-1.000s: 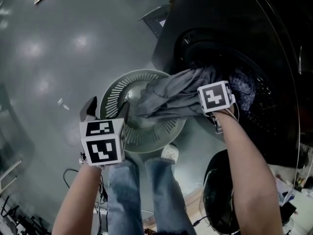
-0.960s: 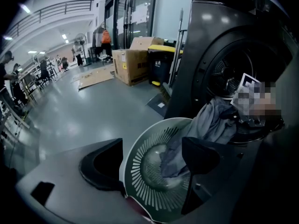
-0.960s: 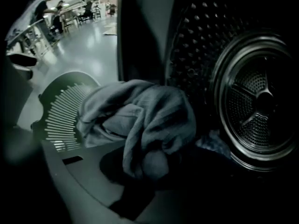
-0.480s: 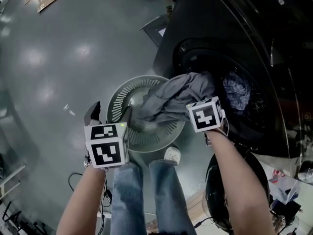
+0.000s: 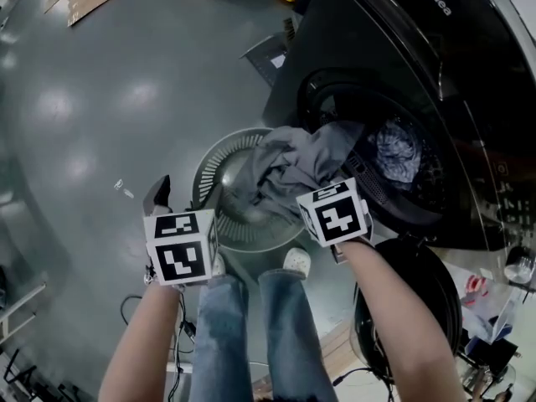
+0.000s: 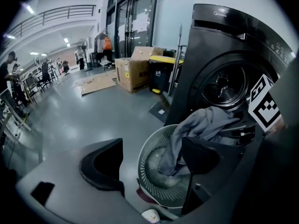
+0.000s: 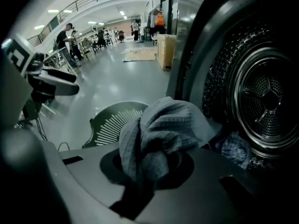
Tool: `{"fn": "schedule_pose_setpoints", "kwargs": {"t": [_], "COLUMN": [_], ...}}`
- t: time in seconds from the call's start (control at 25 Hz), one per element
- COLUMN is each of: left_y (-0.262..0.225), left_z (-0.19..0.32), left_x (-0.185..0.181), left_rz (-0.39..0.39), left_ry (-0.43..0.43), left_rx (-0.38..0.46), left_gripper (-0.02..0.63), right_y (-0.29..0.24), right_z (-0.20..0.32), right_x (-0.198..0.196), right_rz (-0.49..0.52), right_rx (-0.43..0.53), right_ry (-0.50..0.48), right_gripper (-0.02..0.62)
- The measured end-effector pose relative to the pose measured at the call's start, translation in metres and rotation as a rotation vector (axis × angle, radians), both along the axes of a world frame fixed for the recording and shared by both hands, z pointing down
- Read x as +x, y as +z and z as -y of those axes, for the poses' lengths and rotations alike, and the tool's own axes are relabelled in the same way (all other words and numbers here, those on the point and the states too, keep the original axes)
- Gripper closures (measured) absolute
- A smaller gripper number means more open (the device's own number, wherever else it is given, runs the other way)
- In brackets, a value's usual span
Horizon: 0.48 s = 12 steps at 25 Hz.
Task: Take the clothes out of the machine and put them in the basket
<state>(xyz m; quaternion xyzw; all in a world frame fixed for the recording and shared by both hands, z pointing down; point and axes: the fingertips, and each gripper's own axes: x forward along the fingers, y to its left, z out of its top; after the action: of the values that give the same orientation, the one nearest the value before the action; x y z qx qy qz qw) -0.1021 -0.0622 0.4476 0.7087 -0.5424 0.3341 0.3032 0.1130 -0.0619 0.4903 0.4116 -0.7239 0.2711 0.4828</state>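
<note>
Right tool (image 7: 152, 171), jaws just closed onto the cloth (image 5: 289, 166), has dragged it from the machine (image 5: 402, 65) over the basket (image 5: 205, 170). Left tool (image 6: 152, 162) hangs spread, empty.

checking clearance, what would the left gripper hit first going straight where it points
The left gripper would probably meet the slatted basket first, just beside the grey garment draped into it; depth is unclear.

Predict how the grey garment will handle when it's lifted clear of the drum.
Probably floppy: the grey garment sags in folds from the drum opening into the basket. Likely light, thin cloth; it bunches small where the right gripper has just closed its jaws on it. Its loose end may trail and snag.
</note>
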Motion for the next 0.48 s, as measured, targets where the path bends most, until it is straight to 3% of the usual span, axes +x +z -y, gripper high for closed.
{"fn": "schedule_pose_setpoints", "kwargs": {"t": [0.48], "left_y": [-0.014], "left_z": [-0.018], "left_x": [-0.039], "left_rz": [-0.006], "left_ry": [-0.029], "left_rx": [-0.001], "left_gripper": [0.212], "right_y": [-0.038], "right_z": [-0.053], "right_x": [-0.104], "right_rz": [0.222], "right_rx": [-0.061], "right_ry": [-0.099], "right_gripper": [0.532]}}
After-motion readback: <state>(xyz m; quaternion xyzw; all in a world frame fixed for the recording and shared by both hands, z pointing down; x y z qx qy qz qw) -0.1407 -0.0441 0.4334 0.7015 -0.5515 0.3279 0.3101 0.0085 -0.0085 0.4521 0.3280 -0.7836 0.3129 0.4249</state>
